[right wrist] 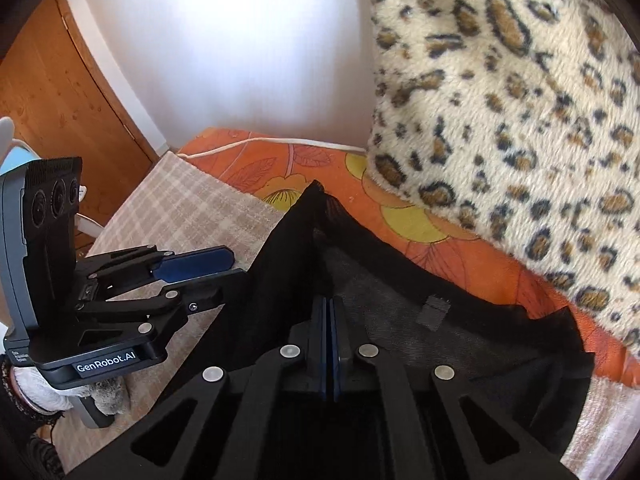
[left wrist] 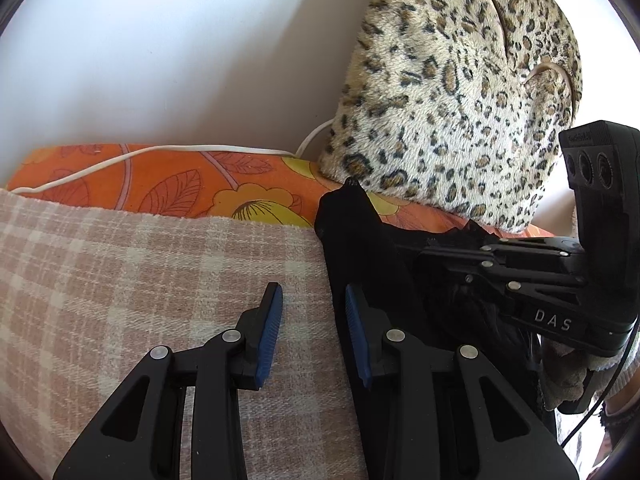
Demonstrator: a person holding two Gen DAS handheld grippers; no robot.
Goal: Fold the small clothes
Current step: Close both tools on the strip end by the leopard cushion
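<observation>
A black mesh garment (left wrist: 360, 240) (right wrist: 480, 340) lies half on the plaid blanket (left wrist: 140, 280), half on the orange floral sheet (left wrist: 180, 180). One corner of it stands up in a peak. My right gripper (right wrist: 329, 312) is shut, its blue pads pinching a fold of the garment; in the left wrist view it (left wrist: 424, 260) reaches in from the right into the black cloth. My left gripper (left wrist: 312, 320) (right wrist: 236, 267) is open at the garment's left edge. Only blanket shows between its pads, and its right finger rests on the cloth's edge.
A leopard-print cushion (left wrist: 452, 100) (right wrist: 520, 120) leans on the white wall just behind the garment. A white cable (left wrist: 120, 160) runs along the sheet's far edge. A wooden door (right wrist: 60, 100) stands at the left. The blanket (right wrist: 192, 208) stretches left of the garment.
</observation>
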